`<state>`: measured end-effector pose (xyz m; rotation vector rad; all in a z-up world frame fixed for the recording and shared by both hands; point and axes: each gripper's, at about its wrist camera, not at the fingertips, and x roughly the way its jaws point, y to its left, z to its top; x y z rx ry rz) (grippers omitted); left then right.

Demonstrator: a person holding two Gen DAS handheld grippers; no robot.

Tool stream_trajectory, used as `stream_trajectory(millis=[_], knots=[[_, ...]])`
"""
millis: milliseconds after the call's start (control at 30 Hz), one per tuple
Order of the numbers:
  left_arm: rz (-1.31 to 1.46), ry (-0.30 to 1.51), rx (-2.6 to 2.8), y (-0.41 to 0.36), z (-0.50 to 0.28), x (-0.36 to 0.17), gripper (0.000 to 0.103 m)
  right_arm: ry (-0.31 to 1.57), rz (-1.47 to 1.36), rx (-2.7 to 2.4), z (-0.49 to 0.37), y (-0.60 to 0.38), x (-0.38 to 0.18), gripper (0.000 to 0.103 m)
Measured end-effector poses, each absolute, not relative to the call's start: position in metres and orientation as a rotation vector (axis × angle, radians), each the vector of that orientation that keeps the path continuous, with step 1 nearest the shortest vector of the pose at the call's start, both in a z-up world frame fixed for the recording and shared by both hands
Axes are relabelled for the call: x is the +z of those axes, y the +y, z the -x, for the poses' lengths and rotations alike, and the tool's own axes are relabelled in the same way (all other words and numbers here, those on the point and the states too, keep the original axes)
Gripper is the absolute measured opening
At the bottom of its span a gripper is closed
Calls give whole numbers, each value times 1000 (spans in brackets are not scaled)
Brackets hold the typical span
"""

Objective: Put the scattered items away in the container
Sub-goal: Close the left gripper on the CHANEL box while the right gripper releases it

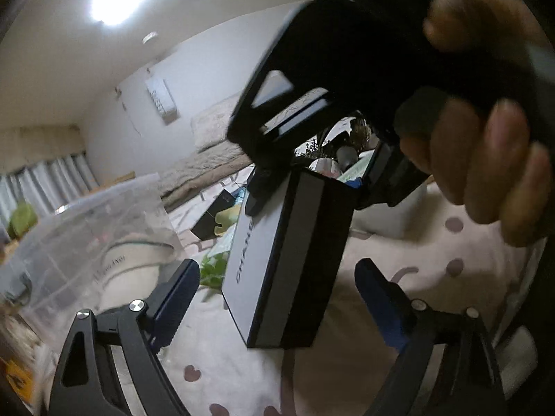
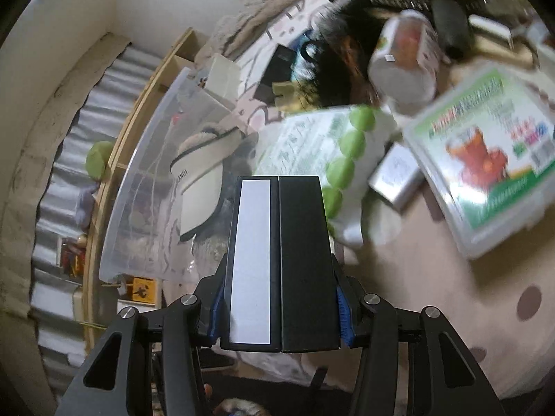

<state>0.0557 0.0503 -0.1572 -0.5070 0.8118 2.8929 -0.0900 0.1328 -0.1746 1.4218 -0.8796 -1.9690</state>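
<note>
The right gripper [image 2: 279, 312] clamps the black-and-white box [image 2: 277, 263] by its sides — lifted off the bedding, probably bound for the clear container [image 2: 145, 180] nearby. The left gripper [image 1: 277, 298] waits wide apart, holding nothing.

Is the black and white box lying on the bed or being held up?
Held up. The right gripper is shut on the black and white box, pads pressed against both its sides, above the bedding.

- Your right gripper [image 2: 279, 315] holds the box [image 2: 277, 263] between its jaws, above the bed [image 2: 433, 294].
- The bin [image 2: 138, 215], left of it, contains a cap [image 2: 197, 187].
</note>
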Motion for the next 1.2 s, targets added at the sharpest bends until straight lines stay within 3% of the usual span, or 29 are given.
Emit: stream_trajectory(millis=[133, 233, 333, 400, 633, 767, 1033, 1200], knots=[[473, 957, 2870, 61, -63, -165, 85, -940, -1480, -1893, 86, 132, -183, 51], [478, 963, 2852, 63, -65, -167, 80, -945, -1502, -1888, 86, 135, -186, 51], [498, 994, 2819, 67, -66, -171, 70, -944, -1499, -1893, 88, 140, -185, 51], [531, 987, 2789, 69, -66, -173, 58, -922, -1498, -1901, 88, 140, -183, 51], [558, 915, 2775, 67, -69, -170, 58, -859, -1500, -1931, 87, 138, -177, 54], [603, 737, 2785, 65, -64, -162, 58, -870, -1485, -1931, 88, 140, -171, 58], [779, 144, 2818, 22, -49, -149, 58, -876, -1307, -1939, 82, 147, -145, 59], [819, -17, 2810, 7, -43, -149, 57, -845, -1138, -1880, 78, 139, -124, 59]])
